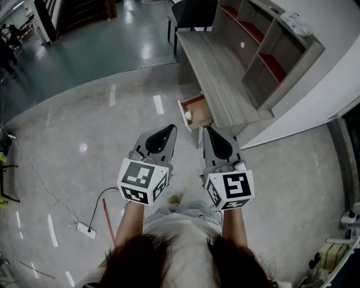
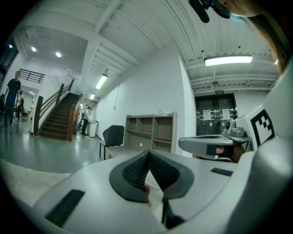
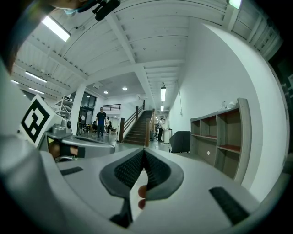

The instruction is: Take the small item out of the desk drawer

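Both grippers are up in front of the person's chest, side by side, noses aimed at the desk. The left gripper (image 1: 167, 132), grey-shelled with a black-and-white marker cube at its back, angles slightly right, and in its own view (image 2: 149, 152) the two ribbed black pads meet at the tip with nothing between them. The right gripper (image 1: 208, 131) is the same build and angles slightly left, so the two noses lean toward each other. Its own view (image 3: 143, 151) also shows the pads pressed together at the tip, empty. Bare forearms, left (image 1: 130, 222) and right (image 1: 236, 225), run straight back from the cubes to the body. Ahead is the long grey wood-grain desk (image 1: 211, 73), with a matching open shelf unit with red-lined compartments (image 1: 270, 56) along its back edge against the white wall. A black chair (image 1: 191, 14) sits at the desk's far end. The shallow drawer with a white front and a reddish-brown inside (image 1: 199, 109) is pulled out from the desk's front edge, right by the near corner. Inside it, against the front panel, lies the small pale round item (image 1: 188, 116), alone in there as far as the head view shows. The right gripper's nose shows just below the drawer's near corner, the left one a bit further to the left, and neither touches the drawer or the item. On the polished floor to the left, a white power strip (image 1: 87, 229) lies on its cable.
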Available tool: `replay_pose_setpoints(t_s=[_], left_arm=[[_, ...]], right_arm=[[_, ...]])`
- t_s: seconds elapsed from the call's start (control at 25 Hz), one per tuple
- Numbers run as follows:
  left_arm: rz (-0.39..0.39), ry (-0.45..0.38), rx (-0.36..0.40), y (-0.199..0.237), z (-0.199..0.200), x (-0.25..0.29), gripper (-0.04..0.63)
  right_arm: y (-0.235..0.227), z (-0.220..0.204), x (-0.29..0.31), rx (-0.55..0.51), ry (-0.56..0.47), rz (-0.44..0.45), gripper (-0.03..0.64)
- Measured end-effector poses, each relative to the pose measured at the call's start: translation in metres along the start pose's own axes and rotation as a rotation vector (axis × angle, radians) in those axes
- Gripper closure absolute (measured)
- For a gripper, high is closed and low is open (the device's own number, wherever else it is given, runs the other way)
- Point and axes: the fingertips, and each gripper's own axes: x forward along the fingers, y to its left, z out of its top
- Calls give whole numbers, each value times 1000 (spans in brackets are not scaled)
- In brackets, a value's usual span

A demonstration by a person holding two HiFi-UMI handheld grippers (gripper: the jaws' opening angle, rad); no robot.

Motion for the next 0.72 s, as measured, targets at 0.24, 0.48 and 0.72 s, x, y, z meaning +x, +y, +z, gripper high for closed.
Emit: replay_pose_setpoints(t_s=[0.24,0.48,0.72], left_arm=[[1,10,-14,11,-6,14,578],[2,26,-18,22,-12,38,578],[10,37,-8,44,-12,77,578]], right_arm=[[-9,-6,11,-7,12,-11,589],[-25,-19,28,-12,33,-8,589],[-54,-29,66,-10,53,-5,589]])
